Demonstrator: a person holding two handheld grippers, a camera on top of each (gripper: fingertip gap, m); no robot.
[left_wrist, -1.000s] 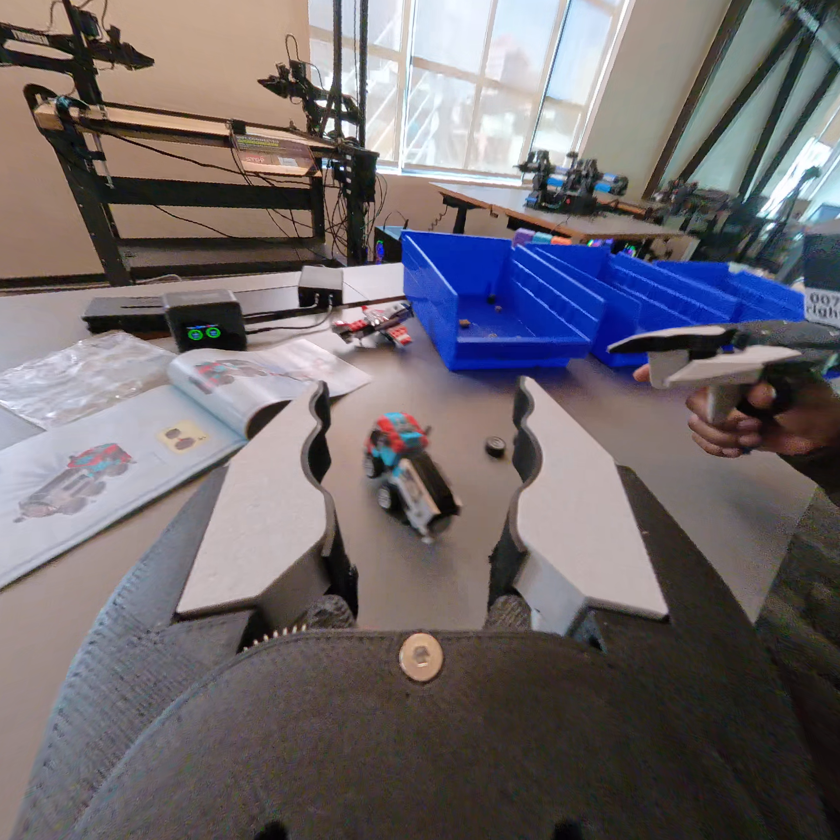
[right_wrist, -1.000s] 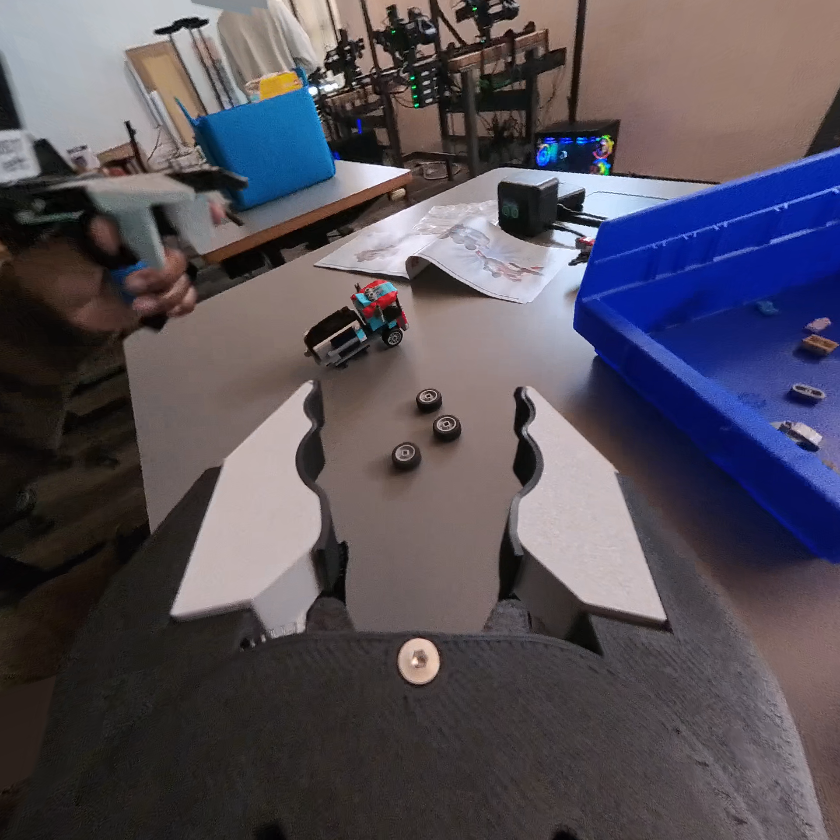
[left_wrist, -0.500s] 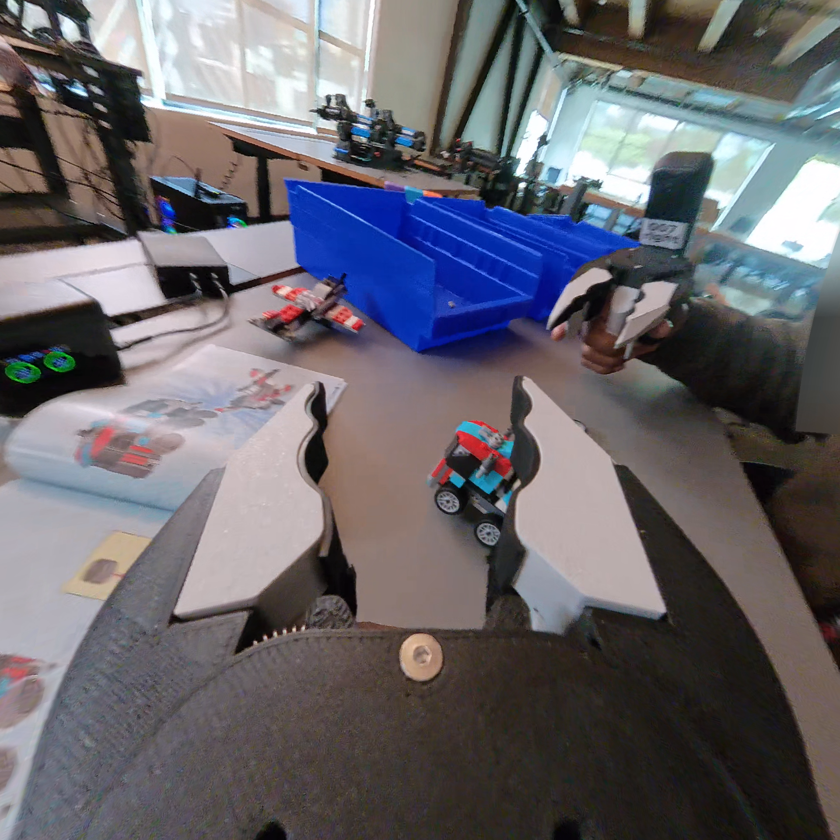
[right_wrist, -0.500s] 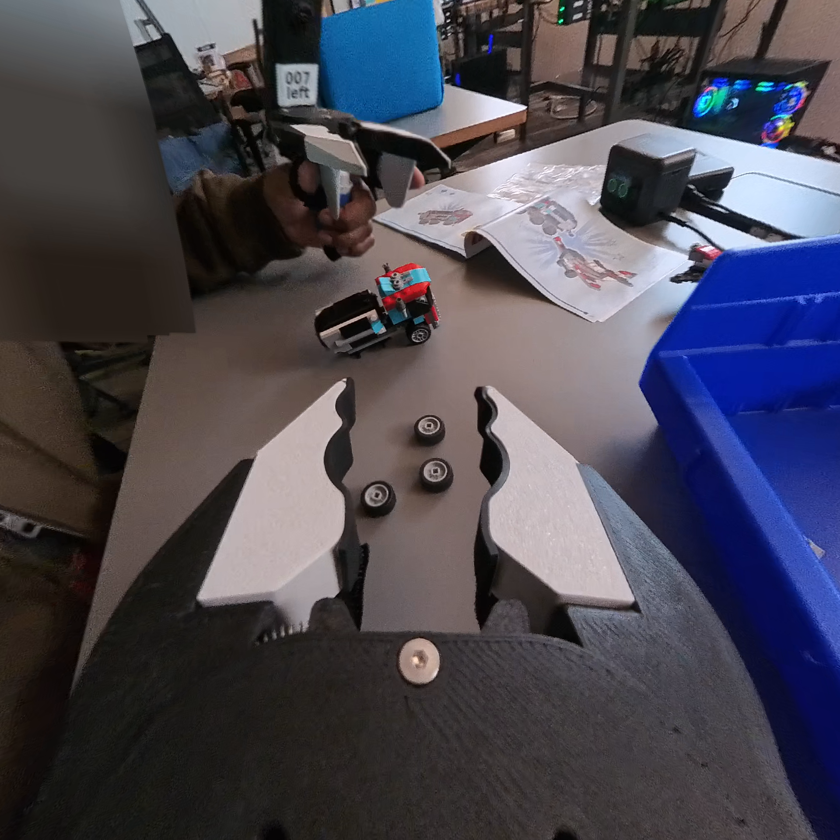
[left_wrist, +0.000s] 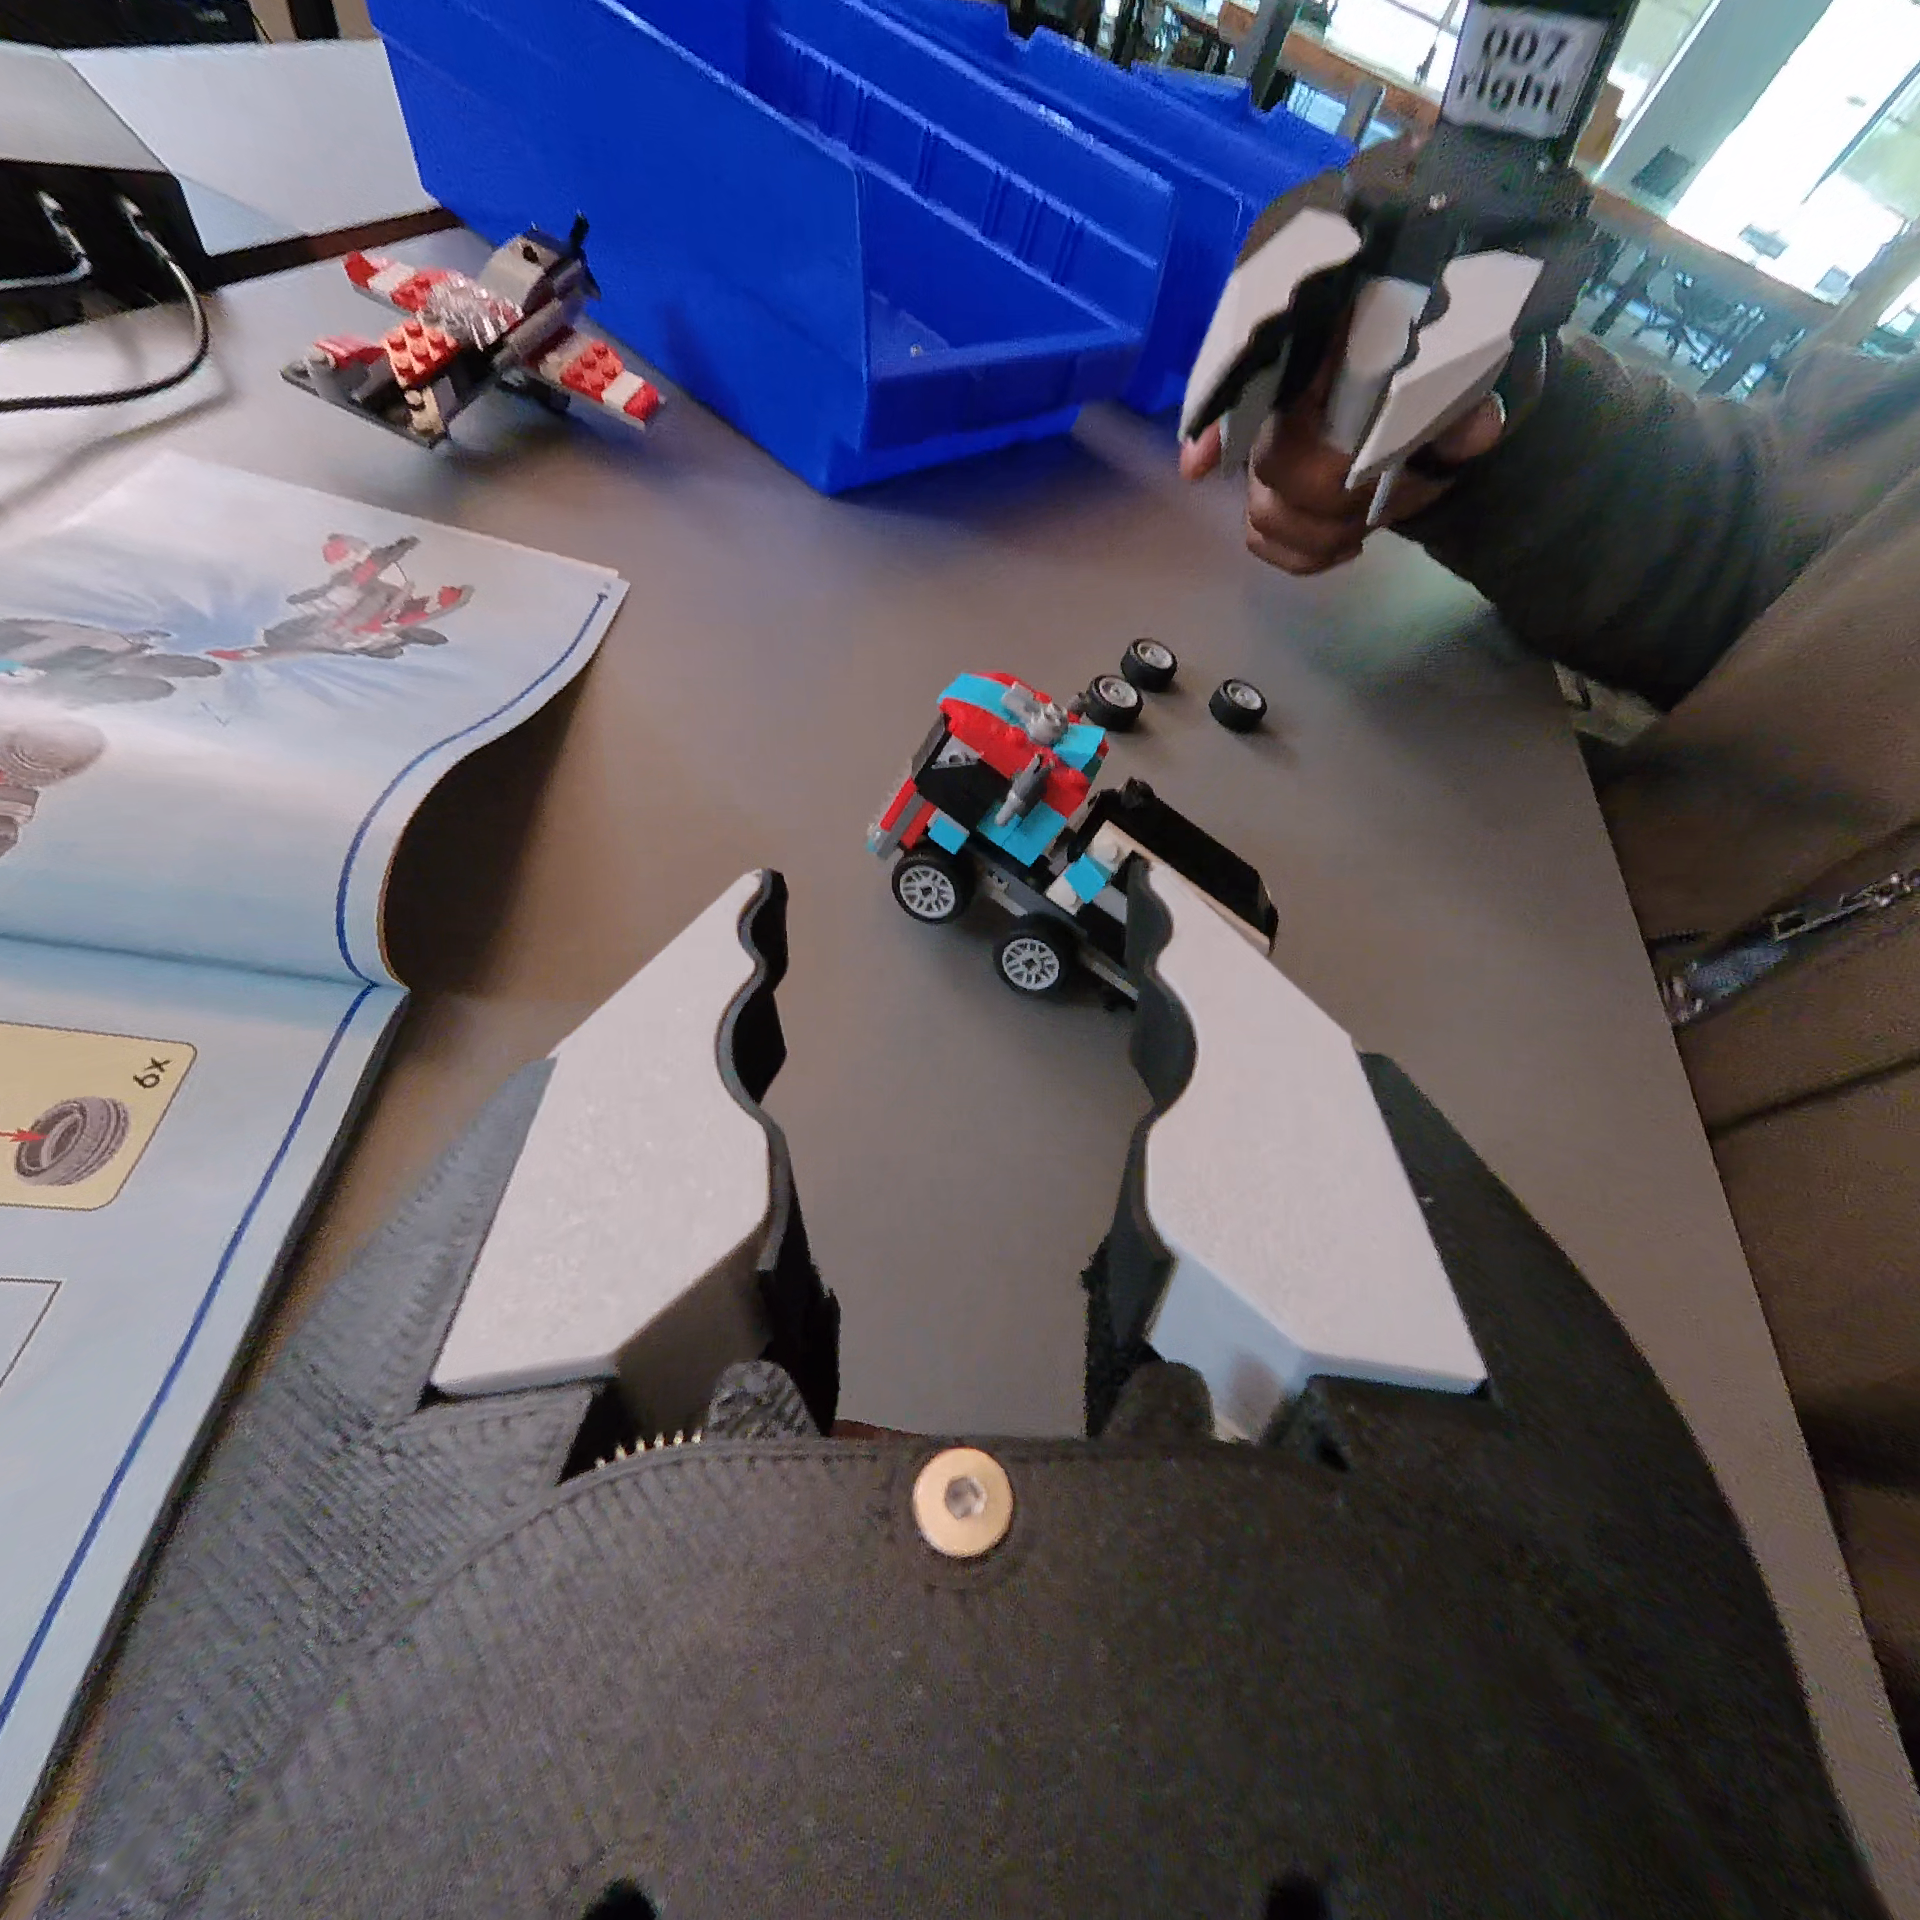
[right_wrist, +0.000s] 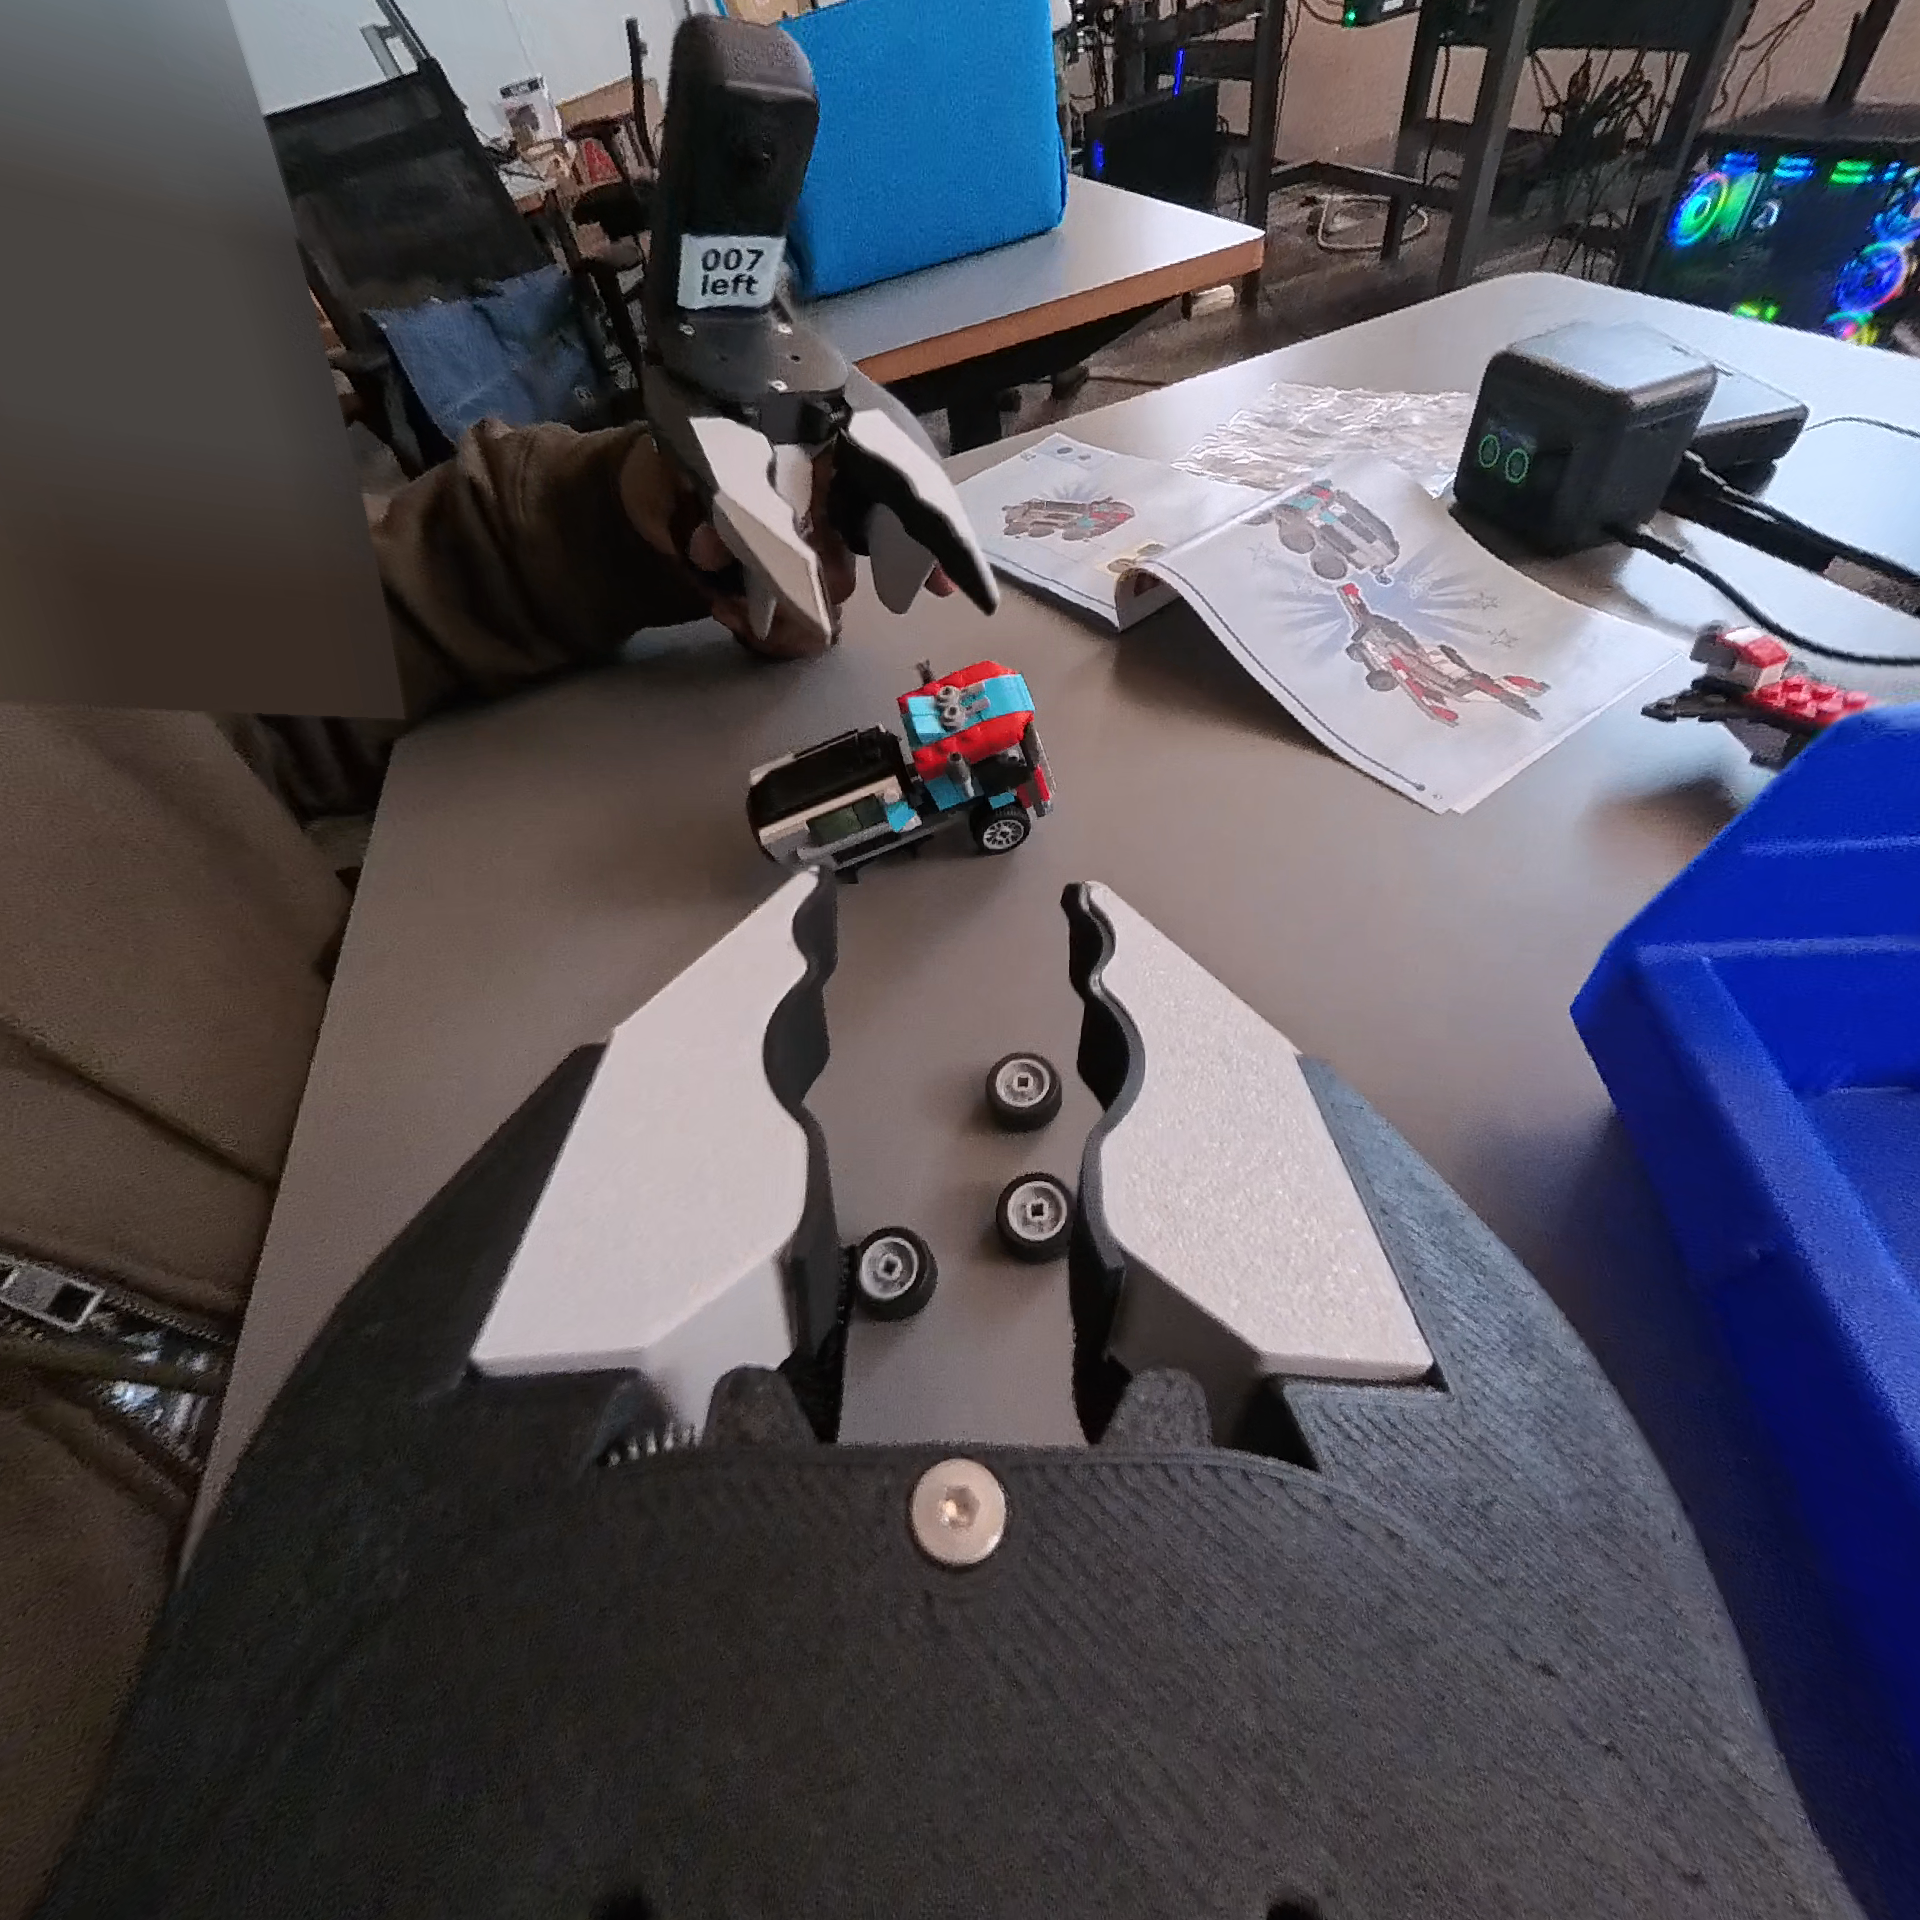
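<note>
A small brick-built toy truck (left_wrist: 1023, 831), red, turquoise and black, stands on the grey table (left_wrist: 831, 623). My left gripper (left_wrist: 951, 904) is open above the table; the truck sits just beyond its right fingertip (left_wrist: 1153, 914), not gripped. Three loose black wheels (left_wrist: 1148, 665) lie past the truck. In the right wrist view the truck (right_wrist: 904, 774) is ahead of my right gripper (right_wrist: 945, 899), which is open and hovers over the three wheels (right_wrist: 1023, 1091), none gripped. The other gripper shows in each view, the left one (right_wrist: 862, 582) above the truck, the right one (left_wrist: 1340, 416) held up near the bins.
Blue bins (left_wrist: 831, 260) stand at the back and show at the right in the right wrist view (right_wrist: 1766, 1039). An open instruction booklet (left_wrist: 260, 748) lies left. A red and grey brick plane (left_wrist: 468, 332) sits near the bins. A black box with green lights (right_wrist: 1579, 426) is farther back. The left gripper's tips are roughly 15 centimeters from the right gripper's.
Both grippers tilted down towards the table and narrowed their jaws on nothing. My left gripper came closer to the truck; my right gripper moved over the three wheels.
</note>
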